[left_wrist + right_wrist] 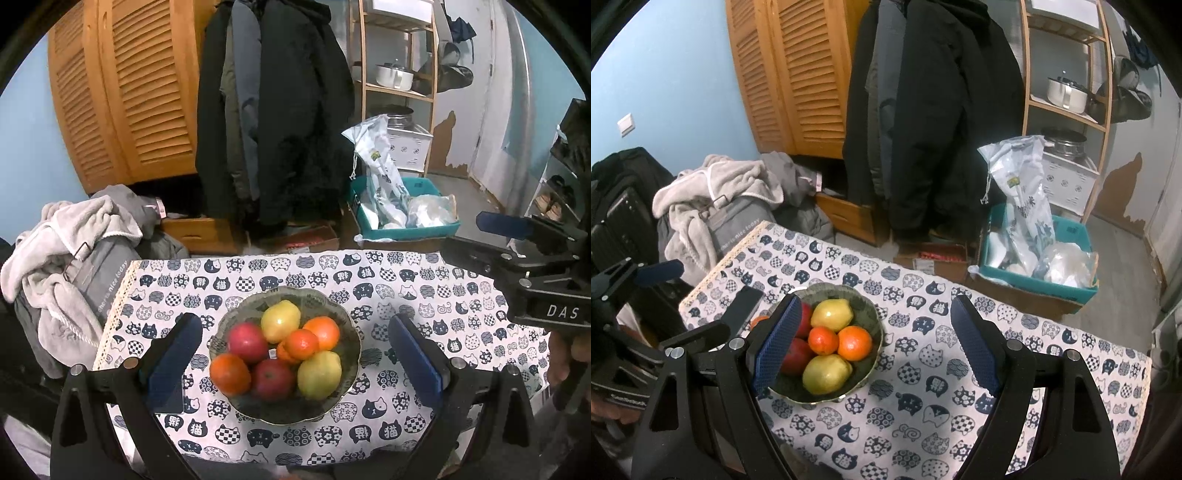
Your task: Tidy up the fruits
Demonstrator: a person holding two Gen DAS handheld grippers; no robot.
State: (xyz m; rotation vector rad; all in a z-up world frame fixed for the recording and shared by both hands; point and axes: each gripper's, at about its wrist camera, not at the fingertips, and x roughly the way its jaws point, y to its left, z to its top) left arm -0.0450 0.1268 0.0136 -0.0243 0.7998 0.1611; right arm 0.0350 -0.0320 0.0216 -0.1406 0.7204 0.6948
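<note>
A green patterned bowl (pixel 355 341) (pixel 866 308) stands on the cat-print tablecloth (pixel 424 295) (pixel 923 354). It holds two yellow fruits (pixel 280 319) (pixel 832 314), two red apples (pixel 247 341) (pixel 796 356) and three oranges (pixel 323 332) (pixel 854 342). My left gripper (pixel 295 321) (pixel 713 284) is open, its blue pads (pixel 173 365) standing apart on either side of the bowl without touching it. My right gripper (pixel 877 302) (pixel 465 236) hangs open just right of the bowl, with nothing between its pads. Its left finger hides part of the apples in the right wrist view.
A heap of grey and beige clothes (pixel 70 258) (pixel 713 199) lies past the table's left edge. Behind the table are a teal crate of plastic bags (pixel 402 210) (pixel 1034 254), hanging dark coats (pixel 280 110), a wooden louvred cabinet (pixel 122 92) and a wooden shelf with pots (pixel 395 74).
</note>
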